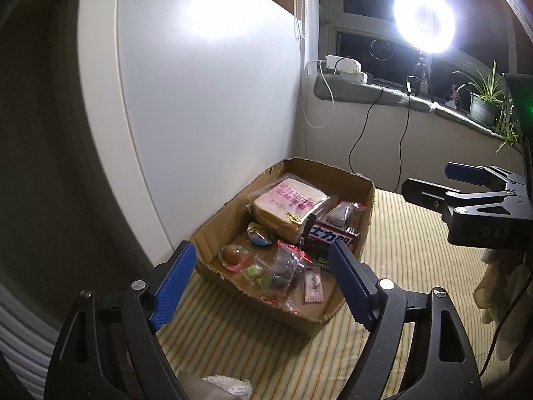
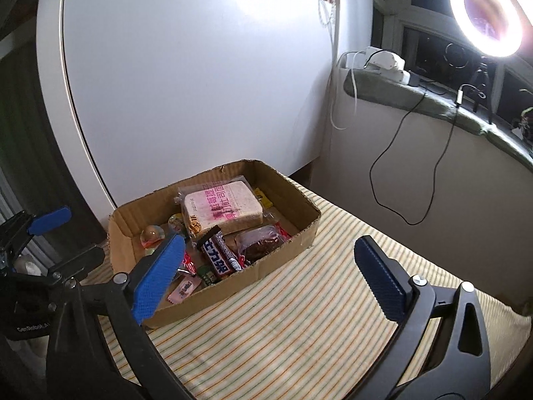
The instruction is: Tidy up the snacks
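A shallow cardboard box [image 1: 364, 220] [image 2: 301, 210] sits on a striped cloth [image 1: 393, 286] [image 2: 299, 316] against a white wall. It holds several snacks: a wrapped bread slice with pink print [image 1: 288, 205] [image 2: 223, 210], a dark chocolate bar [image 1: 329, 238] [image 2: 218, 255], a brown cake in clear wrap [image 1: 343, 215] [image 2: 261, 241], a jelly cup [image 1: 233, 255] [image 2: 151, 235] and small candies [image 1: 313, 286] [image 2: 183, 290]. My left gripper [image 1: 263, 280] is open and empty, just in front of the box. My right gripper [image 2: 266, 276] is open and empty, right of the box; it also shows in the left wrist view [image 1: 433, 183].
A ring light [image 1: 423, 16] [image 2: 486, 10] glares from a window sill [image 1: 383, 91] with a power strip [image 1: 346, 66] [image 2: 388, 61], hanging cables [image 1: 363, 133] [image 2: 399, 173] and a potted plant [image 1: 483, 100]. The white wall [image 1: 206, 100] stands close behind the box.
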The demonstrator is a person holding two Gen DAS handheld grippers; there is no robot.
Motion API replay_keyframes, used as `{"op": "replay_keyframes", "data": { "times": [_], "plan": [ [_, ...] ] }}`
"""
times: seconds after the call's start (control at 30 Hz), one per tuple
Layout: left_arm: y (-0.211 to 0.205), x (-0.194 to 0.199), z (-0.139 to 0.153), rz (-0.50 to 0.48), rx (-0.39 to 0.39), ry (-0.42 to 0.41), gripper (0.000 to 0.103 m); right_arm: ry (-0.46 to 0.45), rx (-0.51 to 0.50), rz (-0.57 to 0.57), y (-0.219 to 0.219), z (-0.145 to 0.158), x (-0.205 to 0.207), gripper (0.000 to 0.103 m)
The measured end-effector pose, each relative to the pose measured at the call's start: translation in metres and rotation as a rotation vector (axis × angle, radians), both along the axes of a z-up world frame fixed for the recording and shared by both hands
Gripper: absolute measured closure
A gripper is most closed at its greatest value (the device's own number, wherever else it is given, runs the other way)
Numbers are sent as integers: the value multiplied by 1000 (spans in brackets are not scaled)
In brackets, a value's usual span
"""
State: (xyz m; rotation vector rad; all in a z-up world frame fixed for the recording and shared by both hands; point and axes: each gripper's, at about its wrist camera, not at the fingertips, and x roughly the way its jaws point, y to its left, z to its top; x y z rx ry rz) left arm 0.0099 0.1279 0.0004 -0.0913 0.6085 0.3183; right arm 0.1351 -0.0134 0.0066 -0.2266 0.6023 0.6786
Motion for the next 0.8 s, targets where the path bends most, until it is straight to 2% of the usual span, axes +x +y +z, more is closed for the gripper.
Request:
{"op": "replay_keyframes", "data": {
  "times": [0.8],
  "plan": [
    [-4,-28,2,18,8,-7,20,-18,27,-16,-15,6,-31,0]
  ]
}}
